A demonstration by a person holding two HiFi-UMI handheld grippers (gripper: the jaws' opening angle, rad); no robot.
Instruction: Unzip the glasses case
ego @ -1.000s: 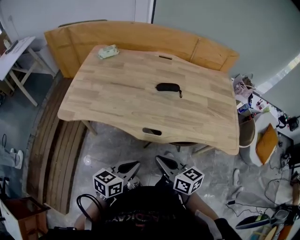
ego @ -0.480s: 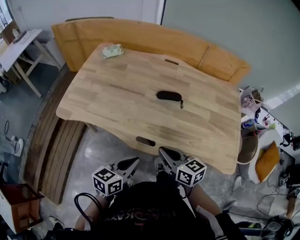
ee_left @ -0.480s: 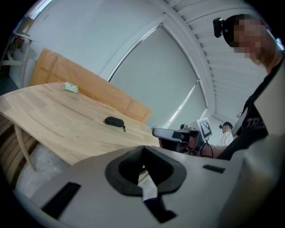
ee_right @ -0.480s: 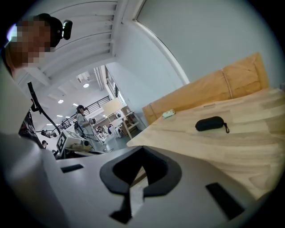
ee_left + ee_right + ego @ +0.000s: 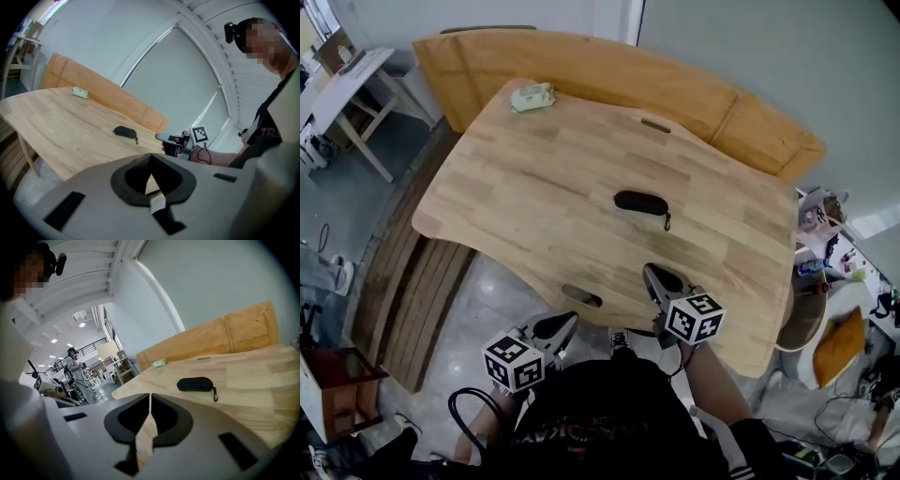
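Fingers point(image 5: 93, 192) of the left gripper point(image 5: 150, 159) are pressed together with nothing between them, and in the left gripper view only a thin seam shows where they meet; the fingers point(image 5: 211, 427) of the right gripper point(image 5: 149, 399) are likewise closed on nothing in the right gripper view, with pale wood of the counter point(image 5: 262, 376) visible through the slit under their tips. In the head view the left gripper point(image 5: 565, 323) hangs over the floor point(image 5: 487, 300), just short of the counter's point(image 5: 534, 197) near edge, while the right gripper point(image 5: 654, 275) has its tips over that near edge, further forward than the left. Neither gripper touches anything. The glasses case point(image 5: 639, 202), black and oval, lies flat near the middle of the counter, well apart from both grippers, its long side running across the view; a short dark cord point(image 5: 666, 221) trails from its right end onto the wood. The zip is too small to make out. Both gripper views look toward the case point(image 5: 124, 131) point(image 5: 194, 384), and the left gripper view also catches the right gripper point(image 5: 161, 137) beside it. A green packet point(image 5: 532, 97) sits at the counter's far corner, in front of an orange bench point(image 5: 609, 75)
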